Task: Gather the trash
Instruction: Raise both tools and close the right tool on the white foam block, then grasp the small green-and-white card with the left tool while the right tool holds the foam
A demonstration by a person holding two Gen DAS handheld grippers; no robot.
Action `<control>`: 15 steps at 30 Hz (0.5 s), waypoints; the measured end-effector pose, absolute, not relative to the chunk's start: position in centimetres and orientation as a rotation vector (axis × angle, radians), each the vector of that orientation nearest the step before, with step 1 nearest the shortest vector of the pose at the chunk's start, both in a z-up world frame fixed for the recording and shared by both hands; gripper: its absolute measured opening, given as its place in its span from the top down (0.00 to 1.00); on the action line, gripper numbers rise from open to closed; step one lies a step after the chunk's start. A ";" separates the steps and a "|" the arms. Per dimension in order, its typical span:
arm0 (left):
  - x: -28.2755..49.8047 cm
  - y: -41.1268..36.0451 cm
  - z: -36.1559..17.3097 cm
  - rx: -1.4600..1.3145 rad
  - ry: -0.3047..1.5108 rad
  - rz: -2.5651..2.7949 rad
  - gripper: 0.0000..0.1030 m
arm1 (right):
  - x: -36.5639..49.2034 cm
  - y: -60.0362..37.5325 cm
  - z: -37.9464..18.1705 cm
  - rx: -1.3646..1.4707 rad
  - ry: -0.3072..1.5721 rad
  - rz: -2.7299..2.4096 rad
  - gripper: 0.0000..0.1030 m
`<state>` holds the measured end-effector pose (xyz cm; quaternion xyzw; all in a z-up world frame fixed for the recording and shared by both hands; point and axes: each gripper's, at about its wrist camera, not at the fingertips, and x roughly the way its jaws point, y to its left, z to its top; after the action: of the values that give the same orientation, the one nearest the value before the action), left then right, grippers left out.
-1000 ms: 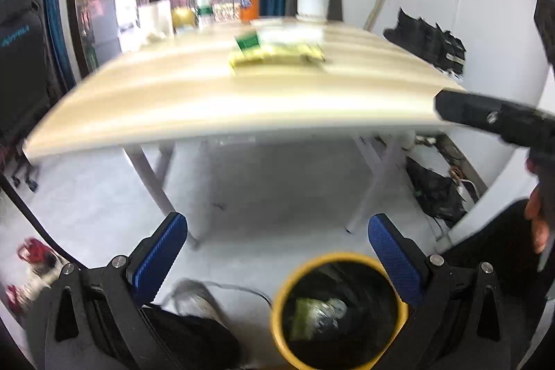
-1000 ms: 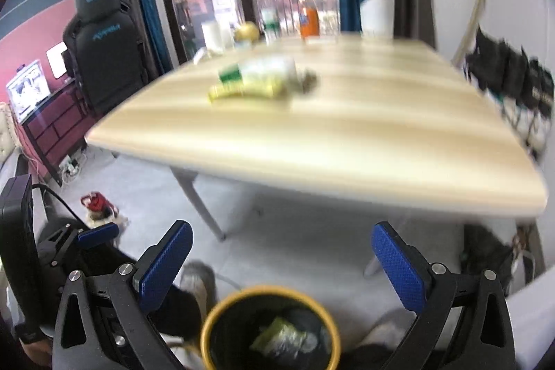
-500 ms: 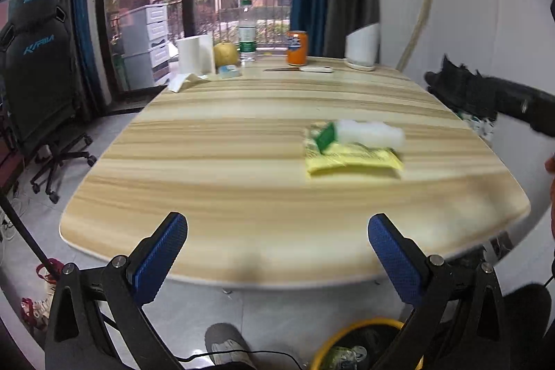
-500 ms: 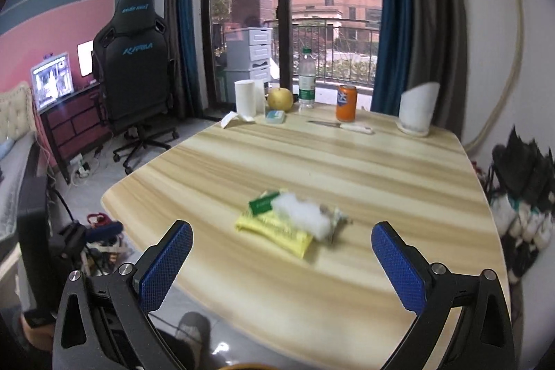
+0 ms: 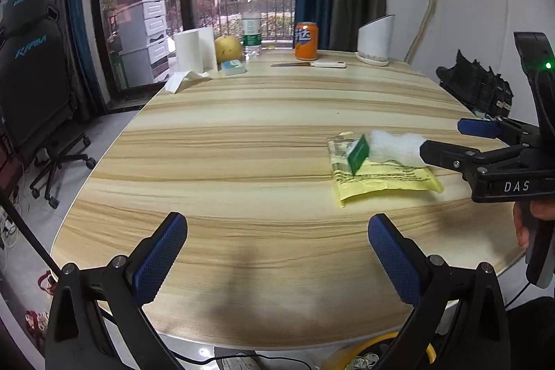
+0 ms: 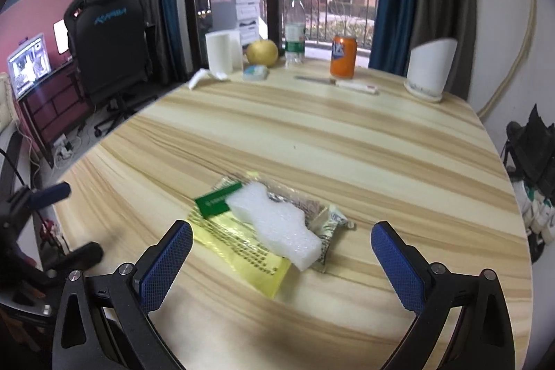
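A small pile of trash lies on the wooden table (image 5: pixel 242 141): a yellow plastic bag (image 5: pixel 381 179) (image 6: pixel 242 252), a green card (image 5: pixel 358 153) (image 6: pixel 216 201), a white foam piece (image 5: pixel 395 146) (image 6: pixel 274 224) and a crumpled wrapper (image 6: pixel 329 221). My right gripper (image 6: pixel 281 255) is open just above the foam piece, its jaws wide on either side of the pile. From the left wrist view that right gripper (image 5: pixel 447 144) reaches in from the right edge. My left gripper (image 5: pixel 274 252) is open over bare table near the front edge, left of the pile. A yellow-rimmed bin (image 5: pixel 364 356) peeks below the table edge.
At the far end stand a paper roll (image 6: pixel 220 52), a pear (image 6: pixel 262 52), a water bottle (image 6: pixel 295 30), an orange can (image 6: pixel 343 58), a knife (image 6: pixel 347 84) and a white holder (image 6: pixel 428 71). A black gaming chair (image 6: pixel 107 33) stands at the left.
Both grippers have risen from the bin on the floor to the table top. The right one has closed in on the trash pile; both have stayed open.
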<state>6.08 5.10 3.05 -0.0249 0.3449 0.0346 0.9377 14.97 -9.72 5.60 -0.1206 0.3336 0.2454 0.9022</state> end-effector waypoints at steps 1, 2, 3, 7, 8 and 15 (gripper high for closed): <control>6.1 5.2 2.9 -0.057 0.711 0.072 0.01 | 15.0 -9.7 5.3 -0.253 0.694 0.506 0.00; 6.1 5.3 2.7 -0.066 0.720 0.072 0.01 | 15.2 -9.6 5.0 -0.257 0.698 0.506 0.00; 6.2 5.4 2.5 -0.075 0.729 0.071 0.01 | 15.4 -9.5 4.7 -0.260 0.701 0.510 0.01; 6.2 5.5 2.0 -0.092 0.750 0.076 0.01 | 16.0 -8.8 3.6 -0.288 0.733 0.508 0.13; 6.2 5.5 1.9 -0.095 0.755 0.076 0.01 | 16.1 -8.6 3.3 -0.300 0.739 0.504 0.19; 6.3 5.7 2.0 -0.108 0.765 0.071 0.01 | 15.8 -8.8 2.5 -0.327 0.738 0.494 0.57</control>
<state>6.33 5.70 2.05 -0.0528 0.3728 0.0346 0.9258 15.84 -8.76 2.48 -0.1575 0.3556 0.2377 0.8901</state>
